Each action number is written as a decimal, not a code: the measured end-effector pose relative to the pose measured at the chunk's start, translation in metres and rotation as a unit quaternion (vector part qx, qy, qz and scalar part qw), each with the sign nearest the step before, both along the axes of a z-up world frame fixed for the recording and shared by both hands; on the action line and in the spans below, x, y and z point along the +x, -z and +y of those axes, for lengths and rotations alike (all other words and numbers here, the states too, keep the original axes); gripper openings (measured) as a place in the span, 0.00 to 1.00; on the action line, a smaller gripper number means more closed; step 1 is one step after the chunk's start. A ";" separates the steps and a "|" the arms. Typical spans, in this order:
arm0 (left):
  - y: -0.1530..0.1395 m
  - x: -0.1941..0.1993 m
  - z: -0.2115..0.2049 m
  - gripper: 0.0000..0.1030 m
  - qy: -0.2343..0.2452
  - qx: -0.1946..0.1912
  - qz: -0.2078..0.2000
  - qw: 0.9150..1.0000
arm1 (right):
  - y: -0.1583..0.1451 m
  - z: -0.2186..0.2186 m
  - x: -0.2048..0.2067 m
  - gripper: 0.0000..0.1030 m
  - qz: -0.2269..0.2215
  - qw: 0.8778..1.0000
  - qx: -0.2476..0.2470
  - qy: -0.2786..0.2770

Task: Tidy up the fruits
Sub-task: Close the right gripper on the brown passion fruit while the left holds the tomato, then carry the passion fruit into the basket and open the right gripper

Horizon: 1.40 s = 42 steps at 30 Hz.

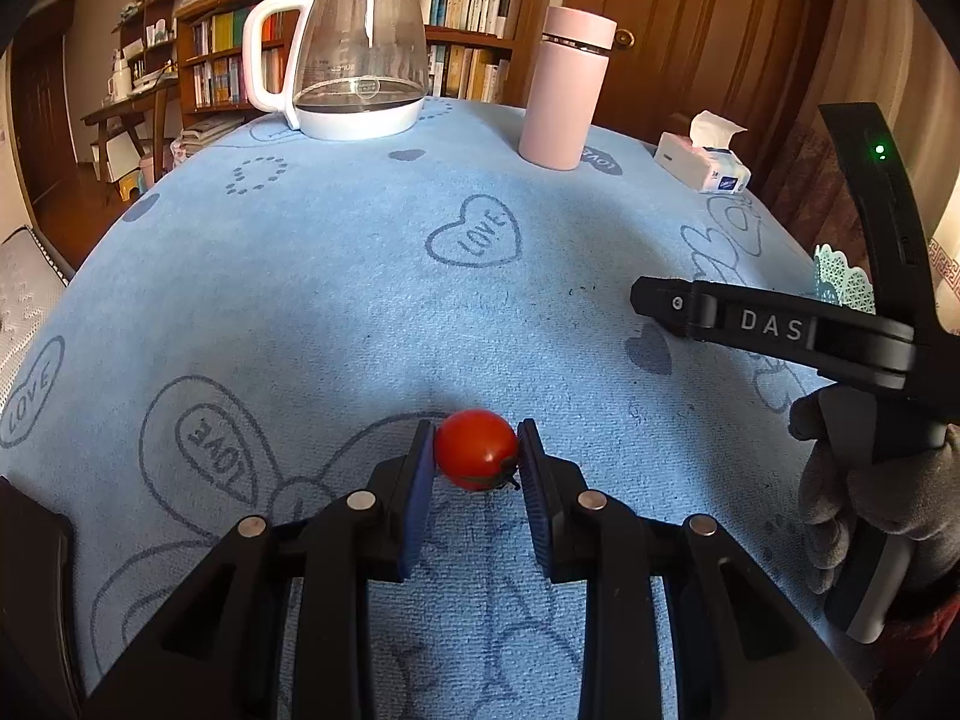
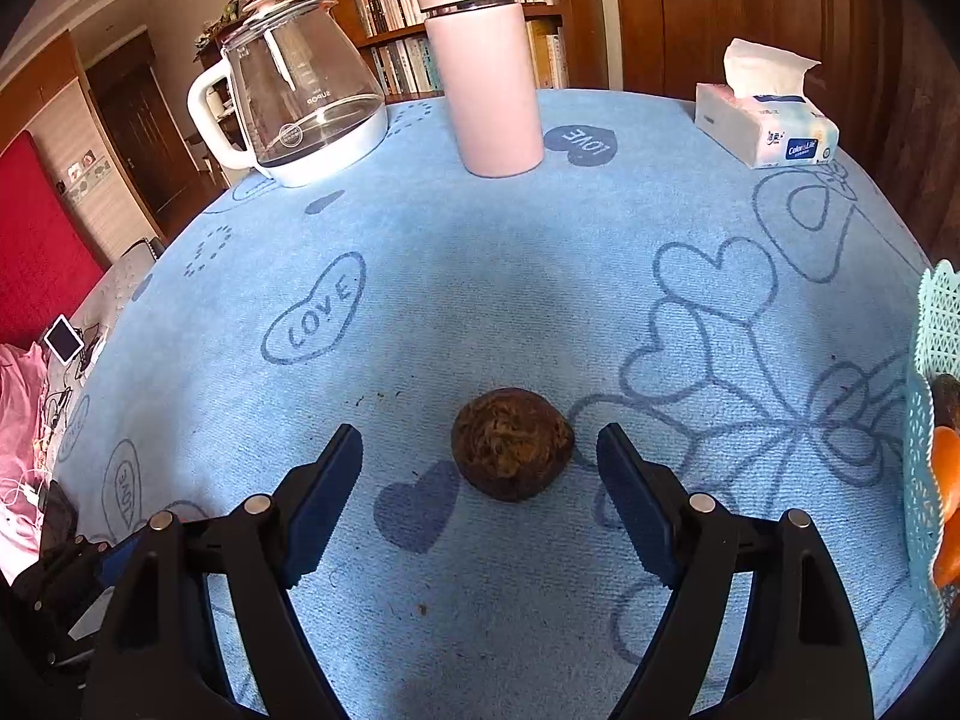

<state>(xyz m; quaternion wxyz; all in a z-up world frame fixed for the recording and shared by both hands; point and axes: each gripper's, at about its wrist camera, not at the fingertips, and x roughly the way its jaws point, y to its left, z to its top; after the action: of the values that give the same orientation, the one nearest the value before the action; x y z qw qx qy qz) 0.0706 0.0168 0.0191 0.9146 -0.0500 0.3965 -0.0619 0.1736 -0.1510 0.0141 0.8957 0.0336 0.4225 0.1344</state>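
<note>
From the left wrist camera: the left gripper [image 1: 476, 450] has a small red tomato [image 1: 475, 448] pinched between its two blue pads [image 1: 420, 498], both pads touching the fruit, which sits low over the blue tablecloth [image 1: 360, 276]; off to the right the right gripper [image 1: 780, 324] shows side-on, black, lettered DAS, held in a gloved hand [image 1: 870, 504], and from this angle I cannot tell how its fingers stand; behind it peeks the lacy edge of a pale green basket [image 1: 840, 276]; at the far side of the table stand a glass kettle [image 1: 354, 54] with a white handle, a pink flask [image 1: 567, 84] to its right, and a tissue pack [image 1: 702, 162] further right near the edge.

Over to the right wrist camera: the right gripper [image 2: 480, 450] is spread wide, fingers well apart; a rough brown fruit [image 2: 512, 444] lies on the cloth between them, touching neither pad [image 2: 324, 498]; the green basket [image 2: 927, 420] stands at the right edge with something orange [image 2: 948, 480] inside it; kettle [image 2: 300, 102], flask [image 2: 489, 66] and tissues [image 2: 768, 120] line the back.
</note>
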 end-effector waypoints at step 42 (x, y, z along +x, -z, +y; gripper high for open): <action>0.005 0.004 0.003 0.27 0.000 -0.008 0.017 1.000 | -0.014 -0.006 -0.035 0.43 -0.046 0.999 0.003 0.013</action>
<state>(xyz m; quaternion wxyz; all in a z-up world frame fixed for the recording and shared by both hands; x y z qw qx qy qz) 0.0749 0.0195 0.0144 0.9074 -0.0587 0.4111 -0.0639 0.1385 -0.1570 0.0277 0.9158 0.0353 0.3797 0.1258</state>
